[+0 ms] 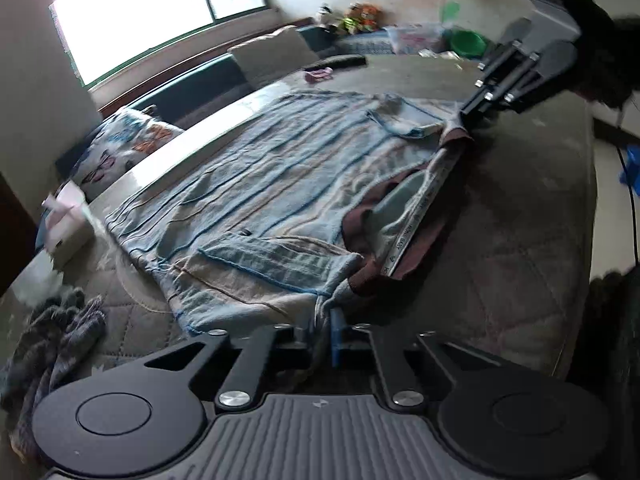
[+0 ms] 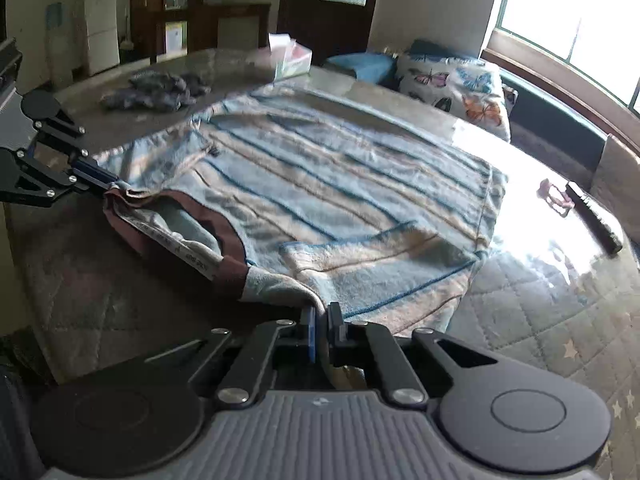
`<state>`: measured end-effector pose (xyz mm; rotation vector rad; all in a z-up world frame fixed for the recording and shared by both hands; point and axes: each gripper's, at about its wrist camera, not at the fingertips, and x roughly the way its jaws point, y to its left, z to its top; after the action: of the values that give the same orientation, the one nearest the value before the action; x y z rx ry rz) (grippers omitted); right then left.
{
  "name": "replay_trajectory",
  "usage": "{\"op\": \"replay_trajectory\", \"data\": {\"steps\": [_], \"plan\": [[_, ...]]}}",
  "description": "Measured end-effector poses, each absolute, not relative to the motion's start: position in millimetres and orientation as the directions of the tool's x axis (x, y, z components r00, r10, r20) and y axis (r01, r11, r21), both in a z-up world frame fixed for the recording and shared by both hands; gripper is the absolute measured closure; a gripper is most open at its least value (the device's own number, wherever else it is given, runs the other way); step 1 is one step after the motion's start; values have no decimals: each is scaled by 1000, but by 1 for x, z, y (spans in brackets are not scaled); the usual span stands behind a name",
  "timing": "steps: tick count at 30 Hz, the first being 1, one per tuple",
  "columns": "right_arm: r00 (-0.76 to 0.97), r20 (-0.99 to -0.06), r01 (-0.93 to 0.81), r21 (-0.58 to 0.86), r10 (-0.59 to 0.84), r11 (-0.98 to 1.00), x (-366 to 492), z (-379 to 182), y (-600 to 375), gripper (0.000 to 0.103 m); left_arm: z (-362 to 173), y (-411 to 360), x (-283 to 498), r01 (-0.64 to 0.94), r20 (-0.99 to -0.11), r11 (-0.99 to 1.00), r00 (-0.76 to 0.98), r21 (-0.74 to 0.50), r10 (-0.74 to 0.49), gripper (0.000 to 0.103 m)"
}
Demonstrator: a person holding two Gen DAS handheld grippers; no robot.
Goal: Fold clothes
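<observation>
Nearest each lens, both claws are clamped on cloth: the left claw point(image 1: 326, 340) pinches one shoulder of a striped blue-and-beige sweater point(image 1: 272, 184), and the right claw point(image 2: 320, 328) pinches the other, with the brown-trimmed collar point(image 2: 172, 228) stretched taut between them. Beyond the claws the sweater lies spread face down, as far as can be judged, on a glass-topped counter point(image 2: 560, 264) over a quilted cover, its body smooth and both sleeves point(image 1: 280, 260) already turned in across the back. So the sleeve fold shows as done, while the body lies at full length from collar to hem; the lengthwise fold, shoulders carried toward the hem, seems to be what is left, and the grip on both shoulders suits it. Farther off, a crumpled grey garment point(image 2: 156, 90) sits unfolded near a tissue box point(image 2: 290, 58) at the counter's far side. Past the counter's edge a butterfly-print pillow point(image 2: 460, 88) rests on a bench beneath the window point(image 1: 152, 12).
</observation>
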<state>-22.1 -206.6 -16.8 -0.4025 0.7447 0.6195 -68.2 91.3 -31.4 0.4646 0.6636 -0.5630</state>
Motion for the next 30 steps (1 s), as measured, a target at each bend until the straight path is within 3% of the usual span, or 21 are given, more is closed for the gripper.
{"op": "replay_trajectory", "data": {"steps": [13, 22, 30], "plan": [[580, -678, -683, -102, 452, 723, -82, 48, -224, 99, 44, 121, -114, 538, -583, 838, 711, 90, -393, 99], [611, -653, -661, -109, 449, 742, 16, 76, -208, 99, 72, 122, -7, 449, -550, 885, 773, 125, -315, 99], [597, -680, -627, -63, 426, 777, 129, 69, -194, 99, 53, 123, 117, 417, -620, 902, 739, 111, -265, 99]]}}
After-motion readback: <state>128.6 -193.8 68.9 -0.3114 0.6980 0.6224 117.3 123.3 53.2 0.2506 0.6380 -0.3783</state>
